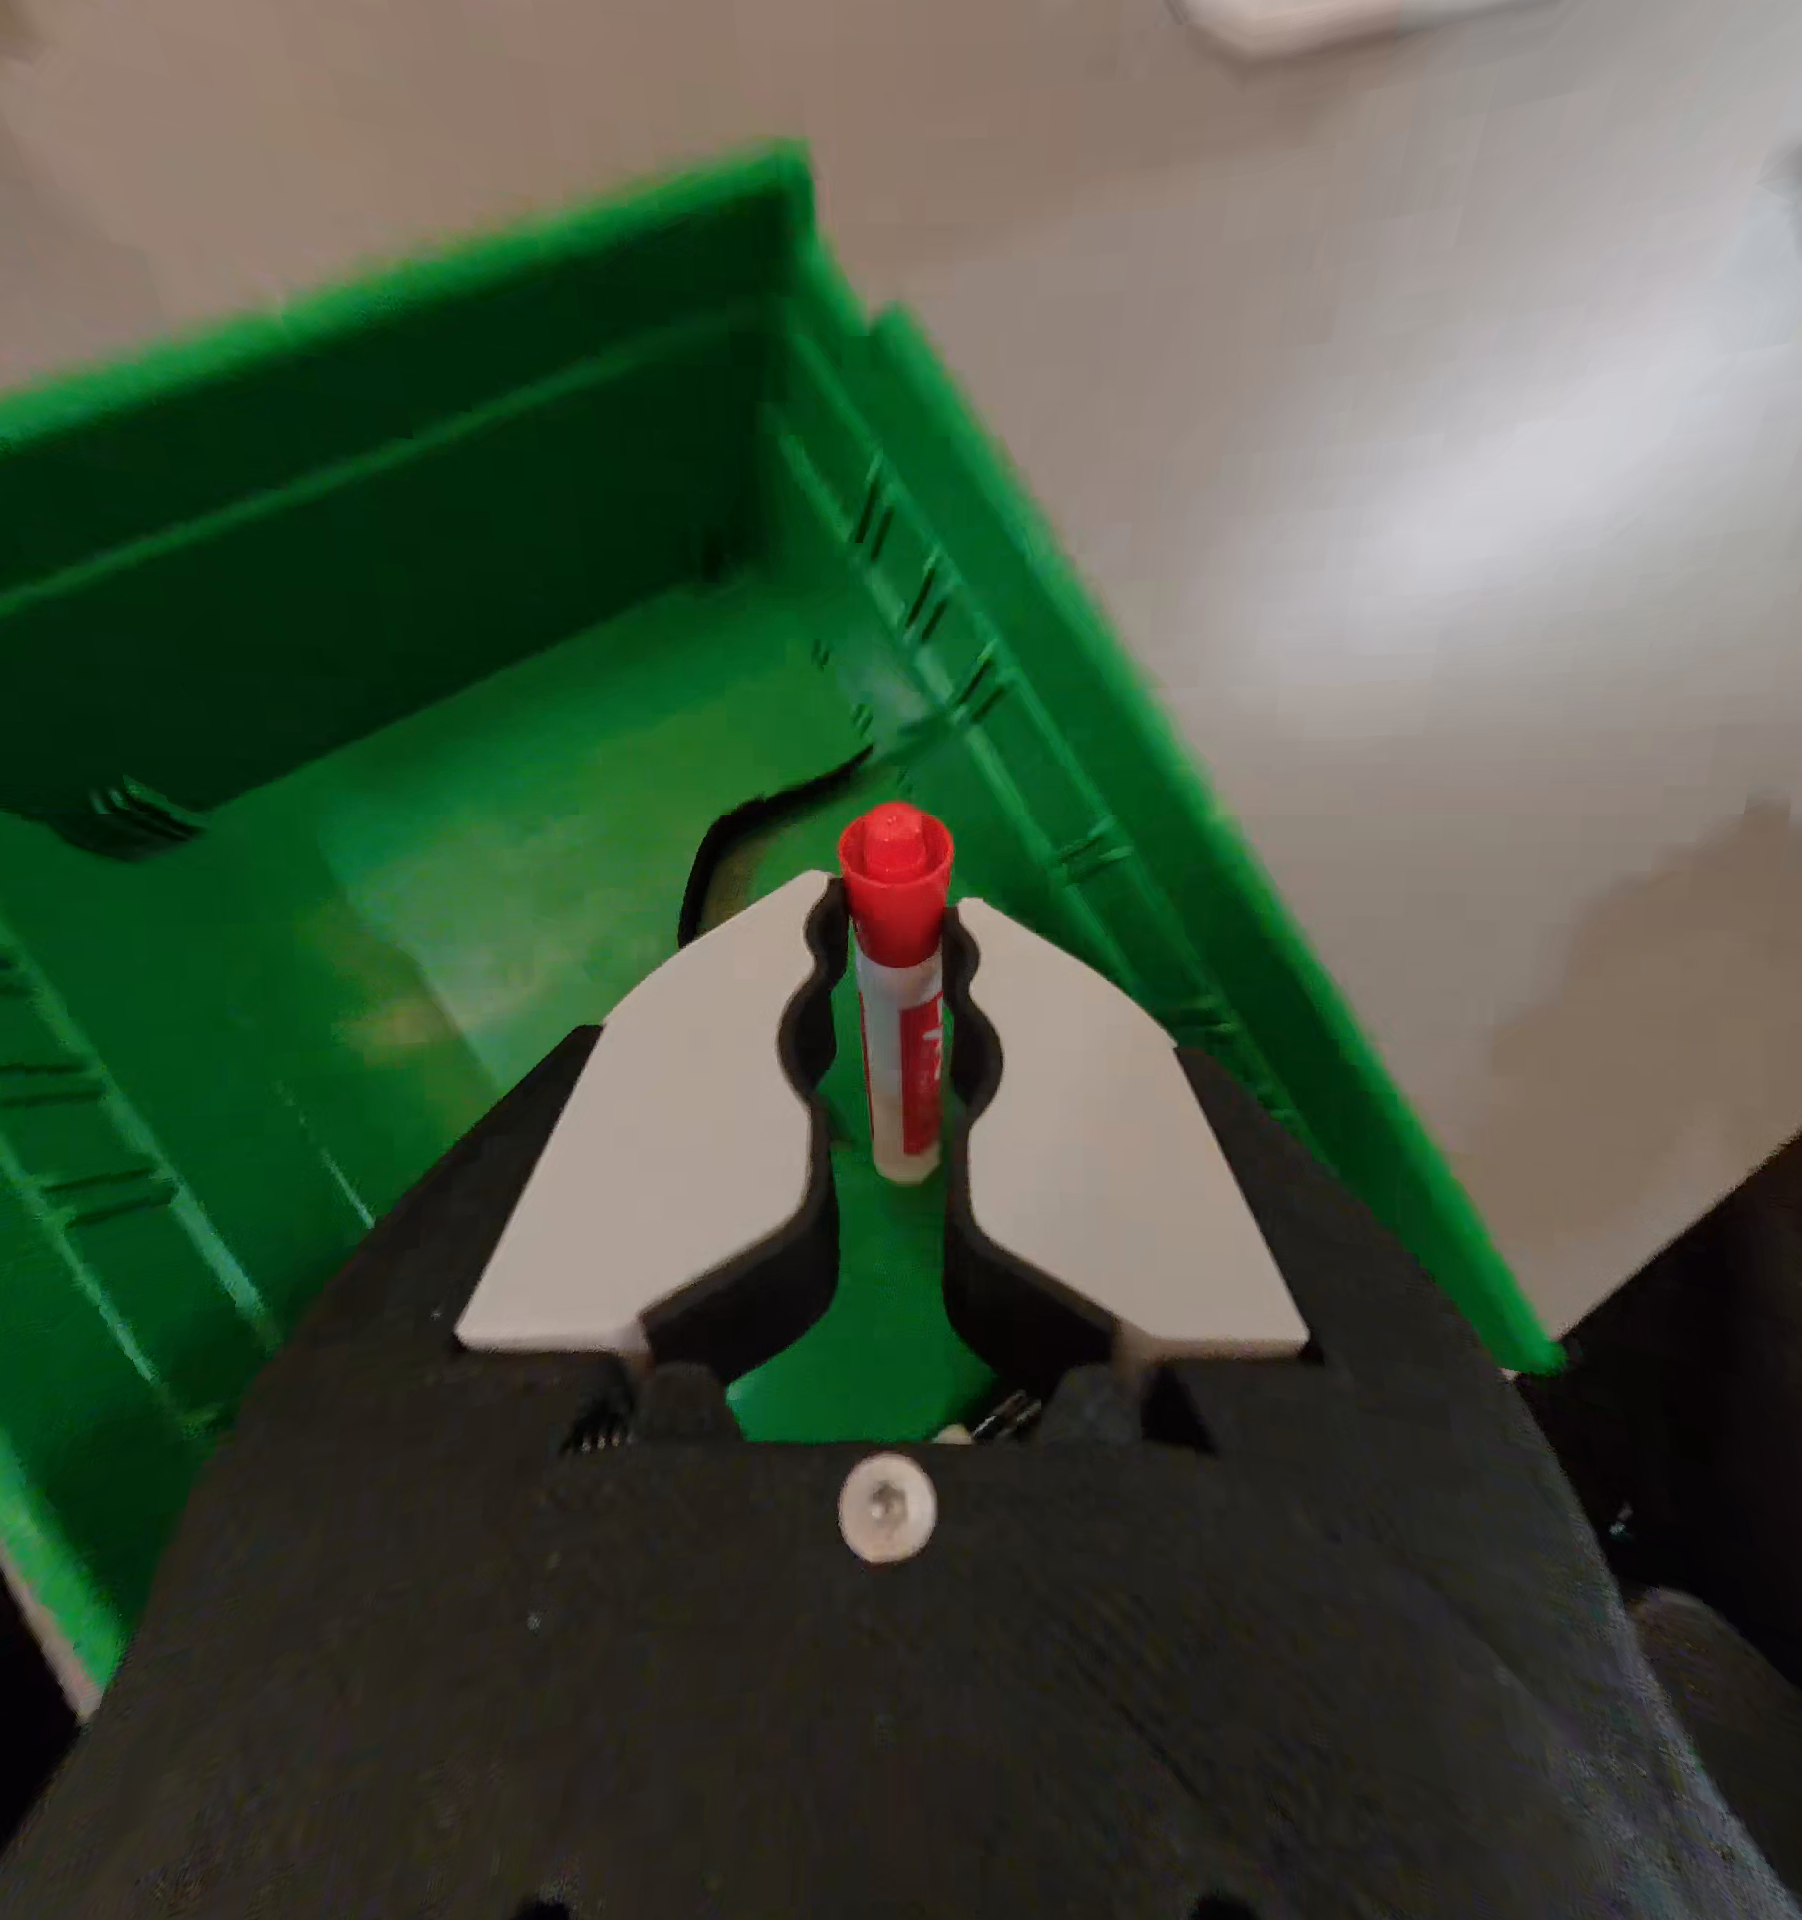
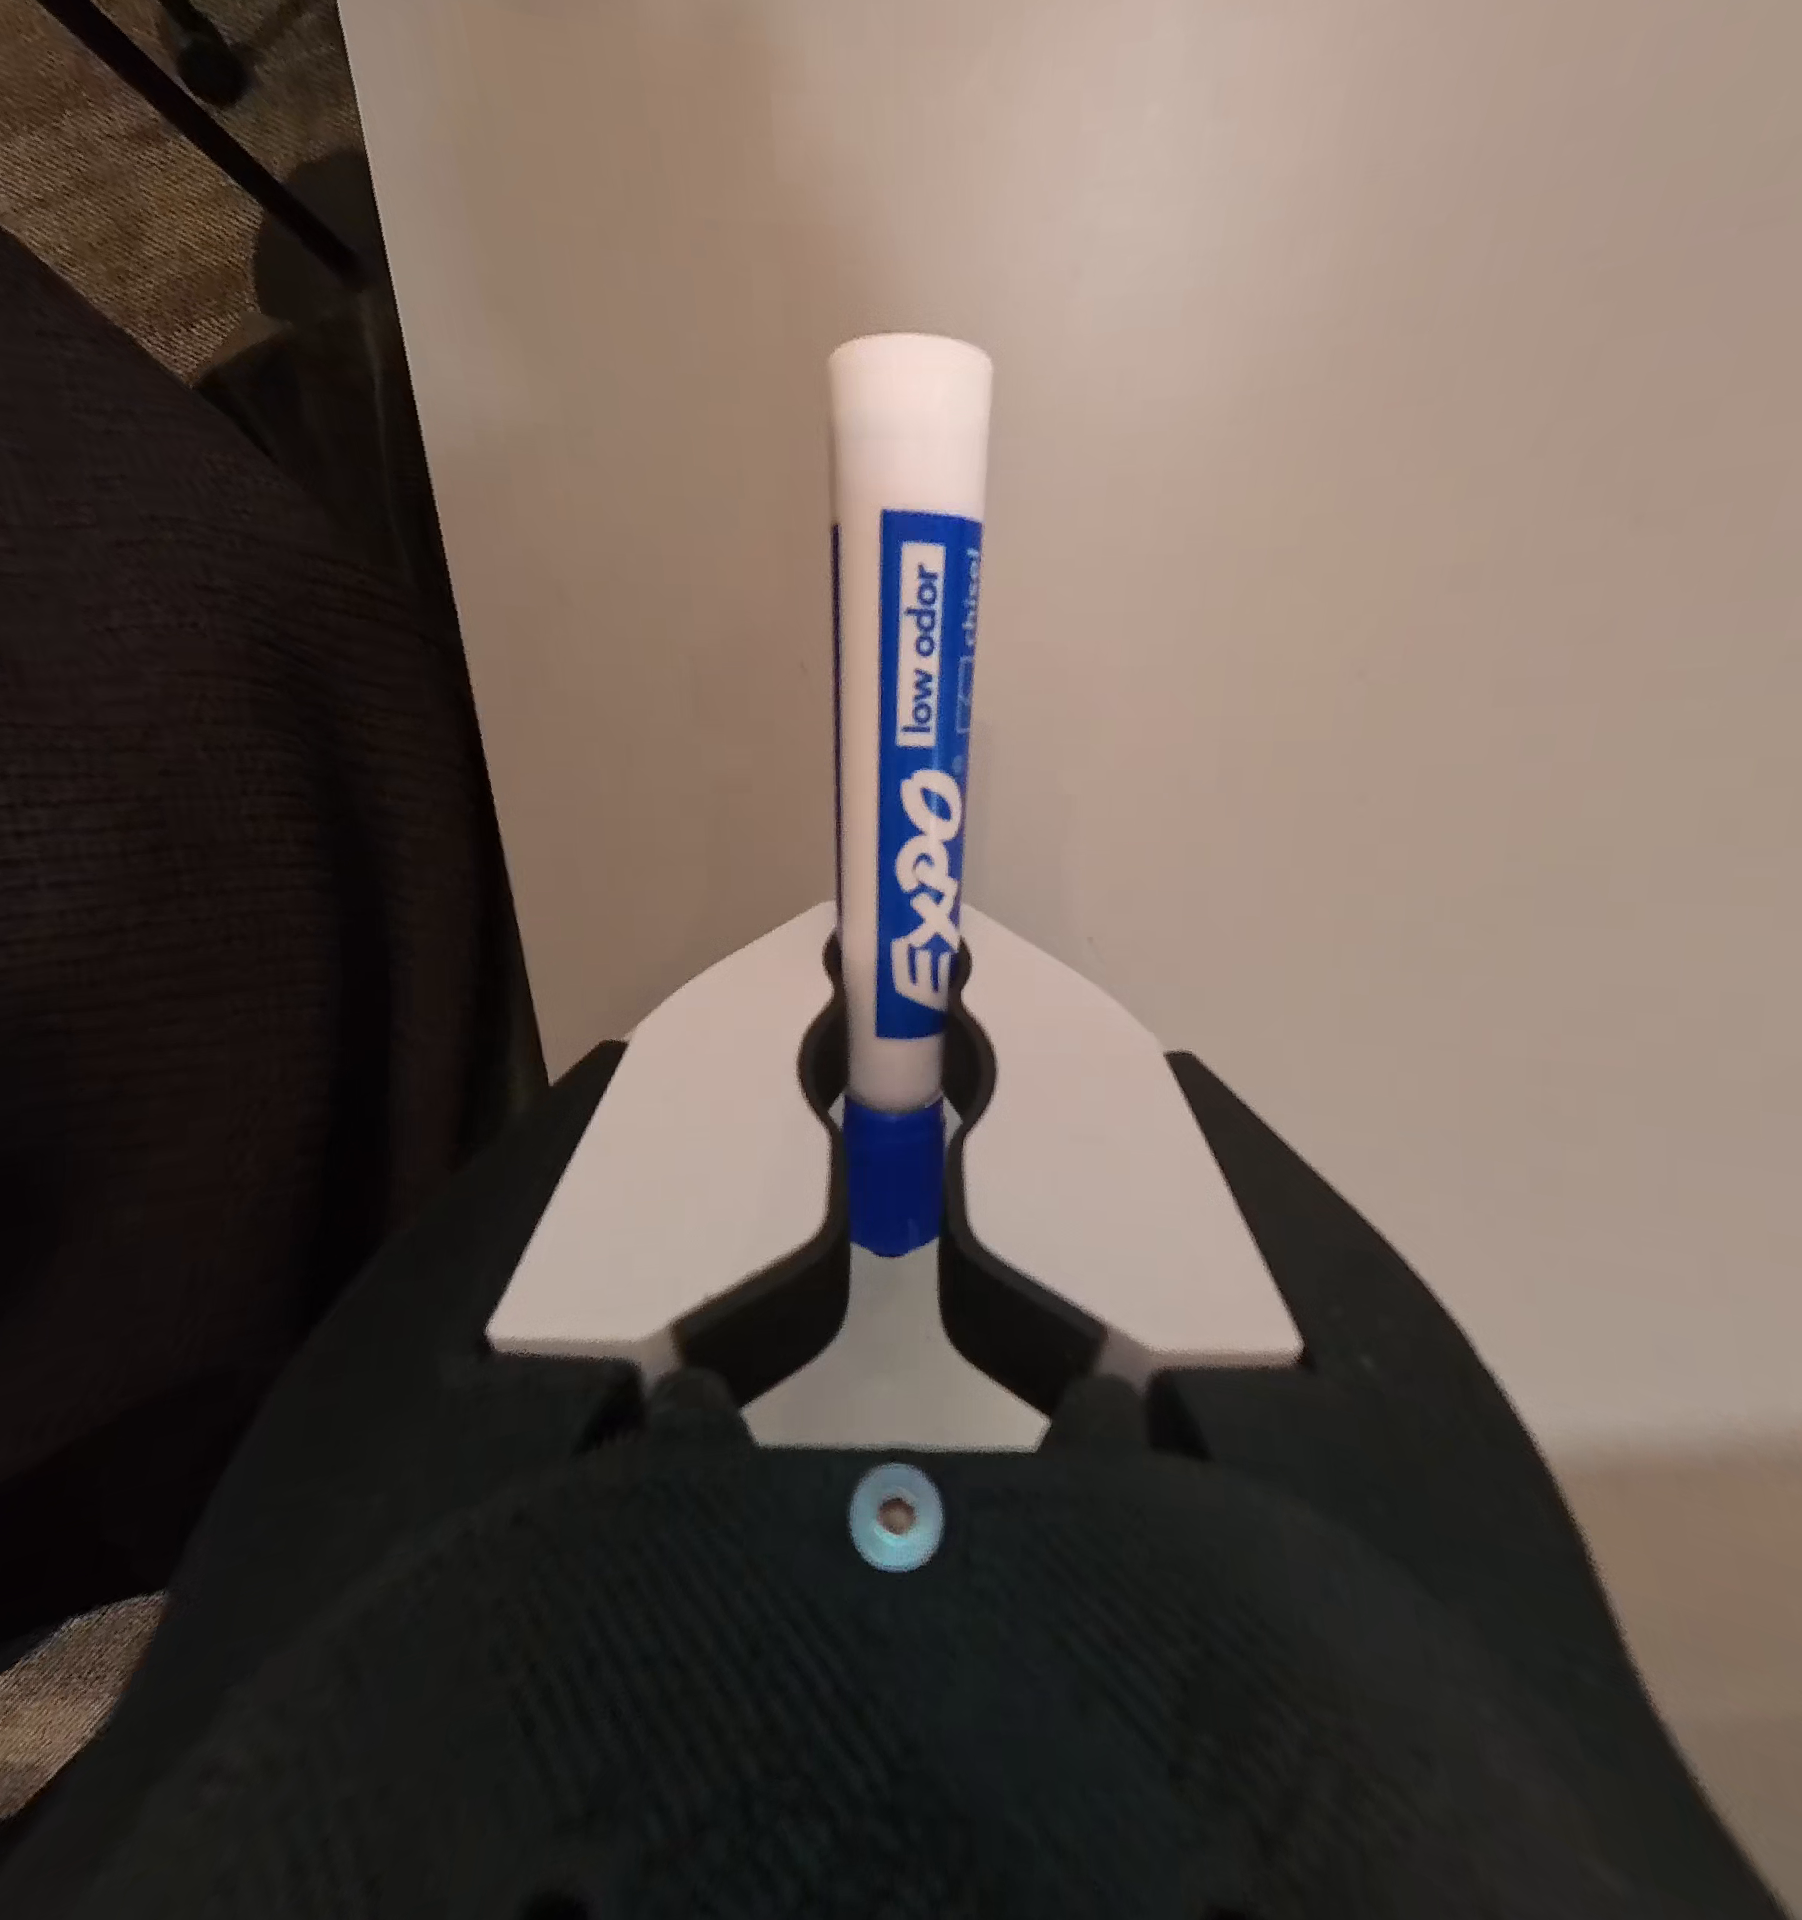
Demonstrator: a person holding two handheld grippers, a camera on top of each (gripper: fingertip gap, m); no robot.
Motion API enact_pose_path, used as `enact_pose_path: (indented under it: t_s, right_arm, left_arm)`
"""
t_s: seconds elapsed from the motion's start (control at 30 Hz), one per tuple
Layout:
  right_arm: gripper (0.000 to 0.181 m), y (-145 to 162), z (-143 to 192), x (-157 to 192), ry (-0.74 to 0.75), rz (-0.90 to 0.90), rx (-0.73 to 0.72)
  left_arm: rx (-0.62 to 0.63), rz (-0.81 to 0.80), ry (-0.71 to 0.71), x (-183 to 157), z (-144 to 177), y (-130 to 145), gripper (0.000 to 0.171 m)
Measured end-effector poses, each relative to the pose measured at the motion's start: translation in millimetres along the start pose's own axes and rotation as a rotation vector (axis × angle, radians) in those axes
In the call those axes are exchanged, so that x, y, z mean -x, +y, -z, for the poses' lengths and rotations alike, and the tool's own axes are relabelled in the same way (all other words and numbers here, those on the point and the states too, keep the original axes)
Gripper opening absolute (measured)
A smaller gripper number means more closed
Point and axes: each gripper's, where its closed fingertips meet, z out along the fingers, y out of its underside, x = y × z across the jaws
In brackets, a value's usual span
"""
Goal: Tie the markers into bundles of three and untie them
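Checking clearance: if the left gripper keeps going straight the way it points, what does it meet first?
The left gripper, shut on a red marker, points down into the green bin. Probably the marker's red end reaches the bin's floor first, though depth is unclear.

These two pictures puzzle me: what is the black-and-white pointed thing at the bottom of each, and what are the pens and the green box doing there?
No robot here: a person holds a hand-held gripper in each hand, and a camera on each looks forward along its jaws.

In the left wrist view, the left gripper, black with white plates, is shut on a white marker with a red cap, cap pointing away. Beyond and below it is an open green plastic bin on a pale surface.

In the right wrist view, the right gripper is shut on a white marker with a blue cap, cap nearest the camera, in front of a pale surface.
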Motion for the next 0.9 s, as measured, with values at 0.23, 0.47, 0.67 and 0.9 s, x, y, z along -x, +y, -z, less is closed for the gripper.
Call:
enact_pose_path:
  t_s: [0.23,0.47,0.67,0.9]
  right_arm:
    - [0.014,0.4,-1.1,-1.2,-0.015,0.047,-0.008]
    - [0.014,-1.0,-3.3,9.3,-0.041,0.128,-0.021]
    - [0.014,11.9,-11.5,17.6,-0.086,0.146,-0.008]
    - [0.014,13.7,-8.0,26.5,-0.093,0.167,-0.02]
  left_arm:
    - [-0.488,0.051,0.037,-40.7,86.3,-66.2,0.018]
    - [-0.121,-0.185,-0.374,-11.1,68.1,-10.4,0.019]
    - [0.469,-0.246,-0.383,7.4,25.7,64.7,0.02]
    - [0.502,-0.141,-0.363,26.4,-12.4,68.8,0.022]
